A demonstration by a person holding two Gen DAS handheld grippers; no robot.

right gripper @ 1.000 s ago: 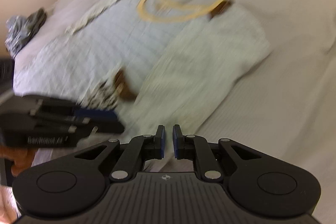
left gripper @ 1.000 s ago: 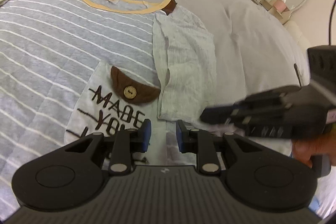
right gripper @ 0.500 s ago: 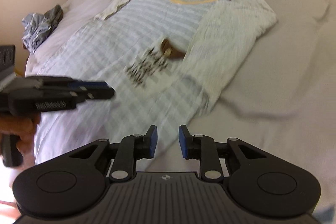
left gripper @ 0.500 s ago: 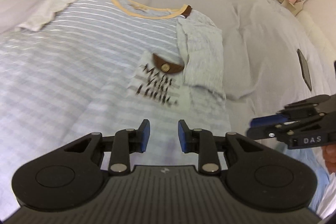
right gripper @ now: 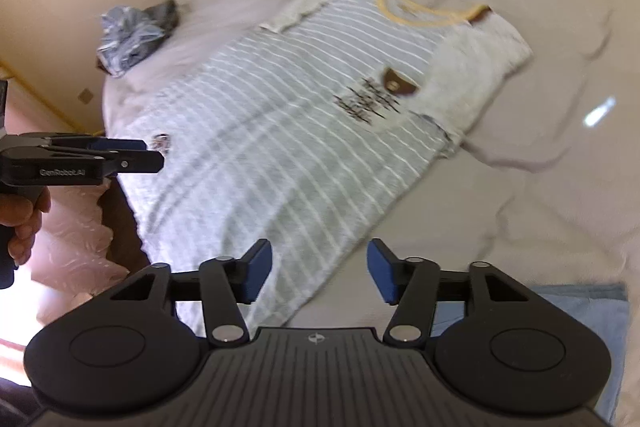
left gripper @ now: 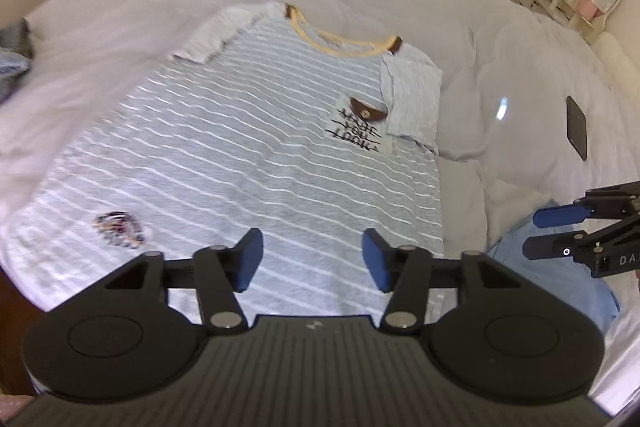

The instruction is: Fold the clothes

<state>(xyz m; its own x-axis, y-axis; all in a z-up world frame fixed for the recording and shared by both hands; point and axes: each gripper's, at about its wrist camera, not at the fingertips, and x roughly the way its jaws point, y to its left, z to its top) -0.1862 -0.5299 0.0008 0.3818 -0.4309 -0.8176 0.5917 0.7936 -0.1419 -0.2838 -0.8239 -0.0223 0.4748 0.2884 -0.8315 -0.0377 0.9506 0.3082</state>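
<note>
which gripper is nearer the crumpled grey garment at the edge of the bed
Left. The left gripper sits on the side of the striped shirt where the crumpled grey garment lies; the right gripper hangs over the shirt's opposite lower edge.

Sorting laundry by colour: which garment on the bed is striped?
The T-shirt spread flat mid-bed, grey with white stripes and a yellow collar. The crumpled grey garment near the far edge and the light blue cloth nearest the camera are plain.

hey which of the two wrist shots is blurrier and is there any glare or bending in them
Right wrist view is blurrier: the striped shirt and its chest print smear. Left wrist view is sharper, the print on the shirt nearly readable. Both show a small bright glare spot on the bedsheet, and fisheye bending with dark corners.
</note>
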